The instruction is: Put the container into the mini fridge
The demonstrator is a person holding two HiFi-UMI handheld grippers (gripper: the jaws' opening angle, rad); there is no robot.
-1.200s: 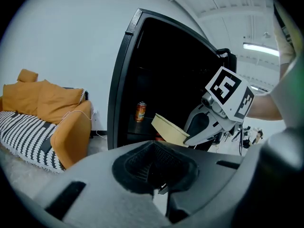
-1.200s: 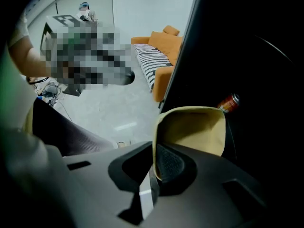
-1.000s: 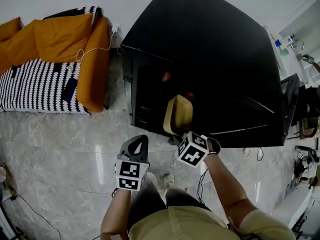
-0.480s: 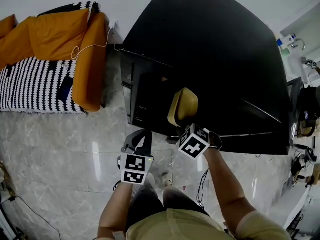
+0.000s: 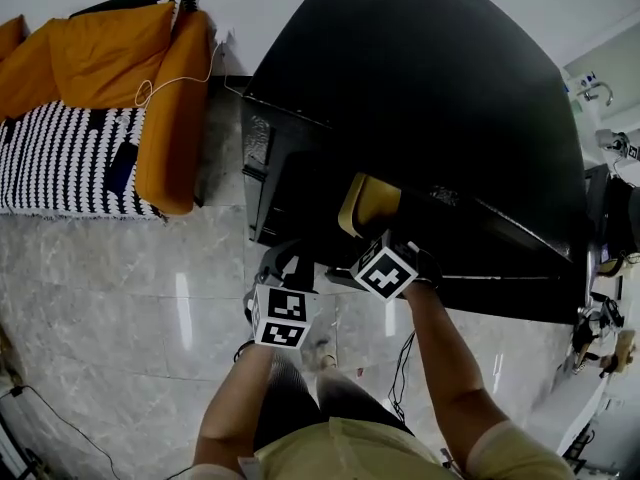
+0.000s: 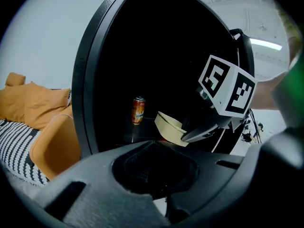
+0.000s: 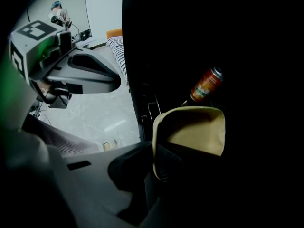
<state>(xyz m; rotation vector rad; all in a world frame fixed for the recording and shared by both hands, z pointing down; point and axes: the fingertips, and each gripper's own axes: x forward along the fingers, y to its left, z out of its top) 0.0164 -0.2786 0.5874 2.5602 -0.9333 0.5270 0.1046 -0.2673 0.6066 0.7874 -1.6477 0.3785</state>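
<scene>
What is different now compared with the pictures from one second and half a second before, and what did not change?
The right claw carried the beige container forward, deeper into the open mini fridge, whose top now hides part of it in the head view. The left claw also moved forward, nearer to the fridge front. Unchanged: the right claw still grips the container, and the left claw holds nothing.

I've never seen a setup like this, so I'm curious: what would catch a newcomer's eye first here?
A big glossy black mini fridge fills the head view's upper right, standing open. At its mouth the right gripper pinches a shallow beige container by the rim, with an orange drink can upright inside behind it. Far left sits an orange sofa with a black-and-white striped cover.
</scene>
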